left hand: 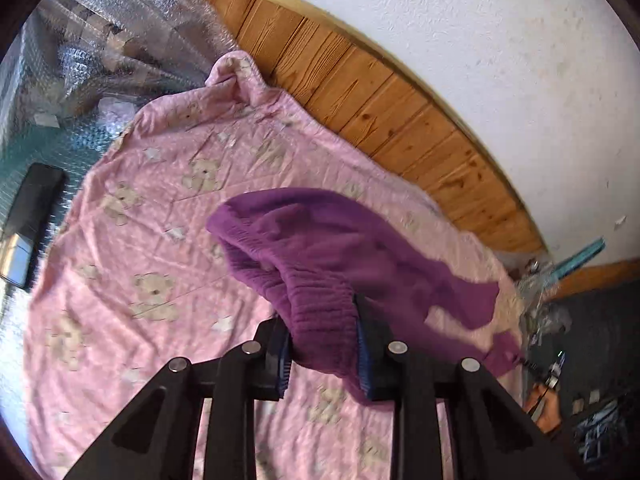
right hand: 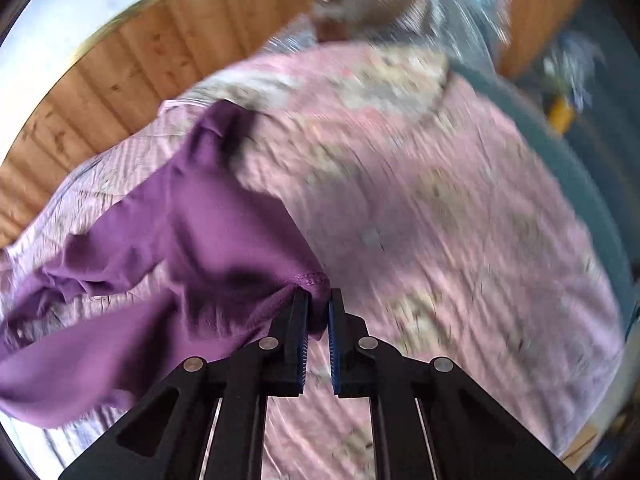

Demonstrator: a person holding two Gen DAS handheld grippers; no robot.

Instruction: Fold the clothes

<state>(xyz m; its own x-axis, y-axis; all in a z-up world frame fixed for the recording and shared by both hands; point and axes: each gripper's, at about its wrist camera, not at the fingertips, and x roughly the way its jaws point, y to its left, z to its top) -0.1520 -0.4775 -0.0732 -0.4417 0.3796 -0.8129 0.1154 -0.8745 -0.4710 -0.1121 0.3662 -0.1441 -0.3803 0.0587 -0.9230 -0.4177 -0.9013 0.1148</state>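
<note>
Garment: a purple garment is held up above the bed, strung between the two grippers; its loose end trails down onto the pink bear-print cover near the wooden wall panel.
Left gripper: jaws clenched on a thick ribbed band, probably a waistband or cuff, which fills the gap between them.
Right gripper: jaws nearly together, pinching a stitched hem at their tips.
Why held so: gripping two edges and lifting lets the cloth hang and open out, which I judge to be a spreading step before laying it flat to fold.
Why over the bed: the cover gives a broad, soft surface to lay the garment on.
Hard to make out: the right wrist view is badly smeared by motion, so the cover's print and the things at the far edge of the bed are only blurs.
Hidden: the garment's full shape; folds hide whether it is trousers or a top.
Cut off: a dark flat object lies beside the bed at the left edge; I cannot tell what it is.
Partly seen: a hand at the lower right, mostly out of view.
</note>
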